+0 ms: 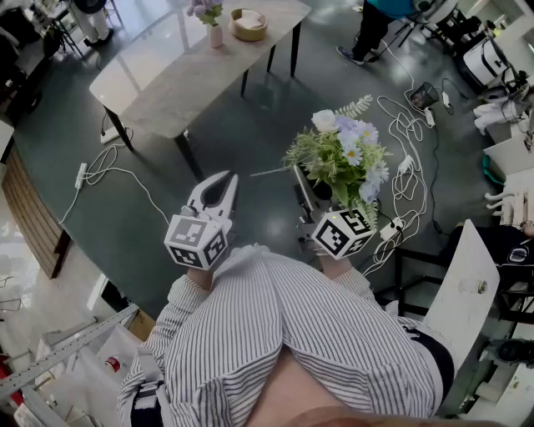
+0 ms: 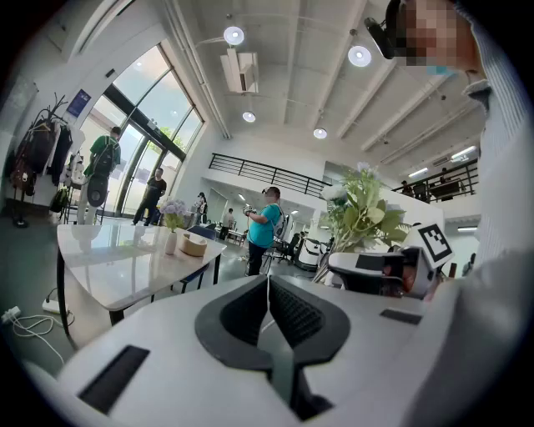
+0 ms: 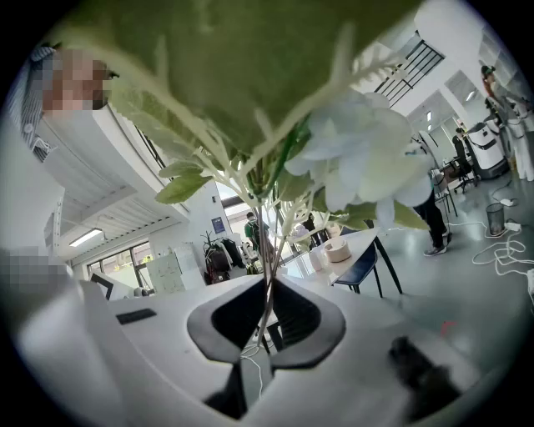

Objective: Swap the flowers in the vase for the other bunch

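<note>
My right gripper (image 3: 269,292) clamps the replacement bouquet (image 1: 346,154) by its stems; left gripper (image 1: 223,180) closed, empty; vase (image 1: 216,35) on table (image 1: 167,79) holds old flowers (image 1: 205,10), unswapped

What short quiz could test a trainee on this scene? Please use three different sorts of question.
1. True or false: the left gripper is shut and empty.
2. What stands beside the vase on the far table? A a round bowl; B a laptop; C a kettle.
3. Fill in: the right gripper is shut on the flower bunch by its ____.
Key: 1 true; 2 A; 3 stems.
</note>
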The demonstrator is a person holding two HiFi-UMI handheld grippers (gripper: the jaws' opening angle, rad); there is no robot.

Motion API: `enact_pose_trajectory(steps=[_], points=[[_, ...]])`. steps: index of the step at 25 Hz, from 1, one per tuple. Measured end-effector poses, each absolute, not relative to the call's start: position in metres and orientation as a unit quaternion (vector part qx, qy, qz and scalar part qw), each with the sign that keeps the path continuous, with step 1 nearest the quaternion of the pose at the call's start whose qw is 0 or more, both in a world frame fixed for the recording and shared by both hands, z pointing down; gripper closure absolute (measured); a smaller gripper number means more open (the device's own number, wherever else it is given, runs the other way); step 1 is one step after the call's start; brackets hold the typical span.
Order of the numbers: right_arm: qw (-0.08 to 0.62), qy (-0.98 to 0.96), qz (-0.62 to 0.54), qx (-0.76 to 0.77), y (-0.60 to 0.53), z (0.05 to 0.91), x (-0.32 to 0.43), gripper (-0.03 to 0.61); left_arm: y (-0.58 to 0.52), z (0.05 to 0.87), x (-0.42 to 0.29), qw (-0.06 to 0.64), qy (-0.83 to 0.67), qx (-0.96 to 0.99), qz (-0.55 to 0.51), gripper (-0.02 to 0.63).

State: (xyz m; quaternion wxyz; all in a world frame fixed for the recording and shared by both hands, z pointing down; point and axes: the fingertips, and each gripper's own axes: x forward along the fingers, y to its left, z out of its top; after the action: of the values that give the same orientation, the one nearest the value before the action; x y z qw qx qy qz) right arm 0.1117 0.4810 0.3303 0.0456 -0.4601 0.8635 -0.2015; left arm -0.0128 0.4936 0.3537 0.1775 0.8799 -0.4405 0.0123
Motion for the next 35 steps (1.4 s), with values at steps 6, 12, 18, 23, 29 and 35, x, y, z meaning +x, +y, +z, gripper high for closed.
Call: enact_pose_trajectory(steps=[6, 12, 18, 23, 29, 35], points=[[0.044, 0.866, -0.194, -0.458, 0.478, 0.326, 0.113, 0.544, 0.493, 0.359, -0.012, 0.198, -0.443, 0.874, 0.002, 0.597], [0.044, 0.868, -0.189, -0.457, 0.475, 0.327, 0.114, 0.545, 0.493, 0.363, -0.019, 0.196, -0.455, 0.869, 0.001, 0.597], [0.041, 0.874, -0.181, -0.449, 0.467, 0.327, 0.106, 0.545, 0.486, 0.363, -0.022, 0.194, -0.46, 0.866, -0.003, 0.597], [0.04, 0.873, -0.19, -0.448, 0.448, 0.33, 0.084, 0.543, 0.466, 0.357, -0.037, 0.18, -0.458, 0.871, -0.001, 0.597], [0.035, 0.866, -0.191, -0.461, 0.424, 0.339, 0.066, 0.543, 0.457, 0.37, -0.059, 0.186, -0.443, 0.877, 0.013, 0.597], [0.019, 0.868, -0.199, -0.454, 0.416, 0.353, 0.049, 0.543, 0.443, 0.38, -0.071, 0.197, -0.444, 0.874, -0.001, 0.597]])
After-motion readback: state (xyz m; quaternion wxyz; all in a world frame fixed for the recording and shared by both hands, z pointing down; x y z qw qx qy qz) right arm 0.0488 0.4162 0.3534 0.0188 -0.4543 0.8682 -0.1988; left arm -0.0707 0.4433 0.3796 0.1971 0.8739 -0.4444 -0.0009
